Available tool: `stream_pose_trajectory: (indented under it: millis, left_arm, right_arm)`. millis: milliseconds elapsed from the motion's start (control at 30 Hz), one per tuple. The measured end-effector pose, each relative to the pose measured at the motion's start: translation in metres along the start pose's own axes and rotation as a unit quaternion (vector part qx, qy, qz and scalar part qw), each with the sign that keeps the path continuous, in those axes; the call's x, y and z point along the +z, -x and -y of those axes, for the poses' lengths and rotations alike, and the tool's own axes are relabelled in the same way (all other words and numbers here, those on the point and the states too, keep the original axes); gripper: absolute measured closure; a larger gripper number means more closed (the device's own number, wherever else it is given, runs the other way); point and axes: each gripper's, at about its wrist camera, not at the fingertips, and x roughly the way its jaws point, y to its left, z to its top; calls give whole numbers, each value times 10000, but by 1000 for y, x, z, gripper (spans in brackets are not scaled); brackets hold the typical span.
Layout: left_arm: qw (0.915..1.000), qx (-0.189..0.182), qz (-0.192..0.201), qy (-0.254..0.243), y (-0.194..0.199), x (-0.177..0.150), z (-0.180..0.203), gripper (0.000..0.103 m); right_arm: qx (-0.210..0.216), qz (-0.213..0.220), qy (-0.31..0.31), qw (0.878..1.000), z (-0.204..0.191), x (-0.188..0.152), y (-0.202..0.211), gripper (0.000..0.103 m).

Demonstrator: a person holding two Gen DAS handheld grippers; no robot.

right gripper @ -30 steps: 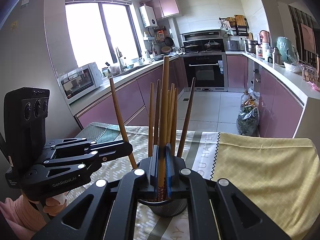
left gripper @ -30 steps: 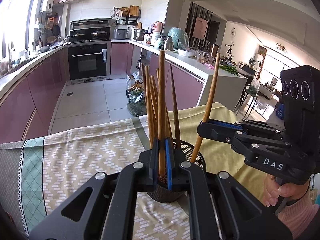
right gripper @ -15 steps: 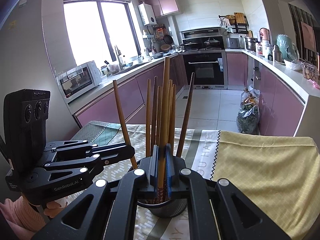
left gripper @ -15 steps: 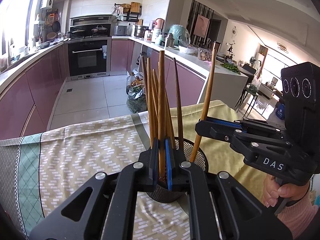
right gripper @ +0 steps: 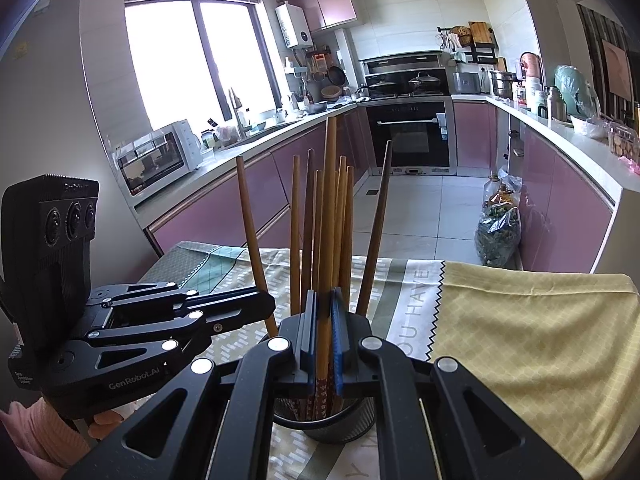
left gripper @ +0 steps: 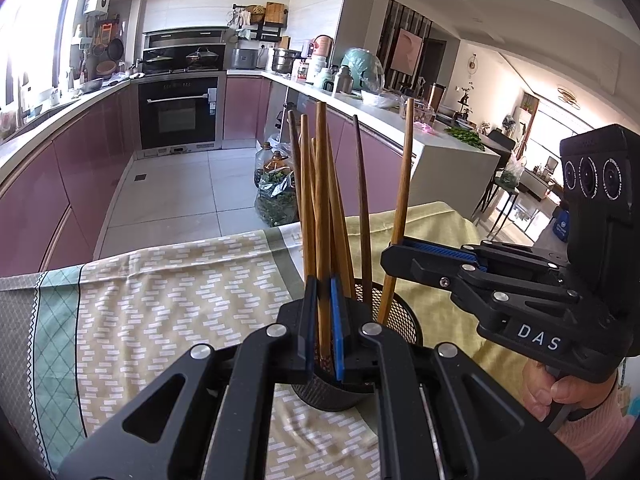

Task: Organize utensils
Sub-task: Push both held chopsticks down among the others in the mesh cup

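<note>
The left gripper (left gripper: 323,320) grips one chopstick (left gripper: 322,216) upright over the mesh holder (left gripper: 400,320), which stands on the tablecloth (left gripper: 160,300) with more chopsticks inside. The right gripper (right gripper: 324,334) likewise clamps a chopstick (right gripper: 329,216) above that holder

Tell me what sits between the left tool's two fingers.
One light wooden chopstick is pinched between the left tool fingers, its lower end in the black mesh holder; the left wrist view shows it.
</note>
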Motion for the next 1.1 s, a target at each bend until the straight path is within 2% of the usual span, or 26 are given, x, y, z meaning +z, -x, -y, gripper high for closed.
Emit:
stream_pose_trajectory:
  millis: [1100]
  left_arm:
    - [9999,90,-110,66,-21,3,-4,95]
  right_arm:
    - [38,-113,-107,9999,3,2,-19,97]
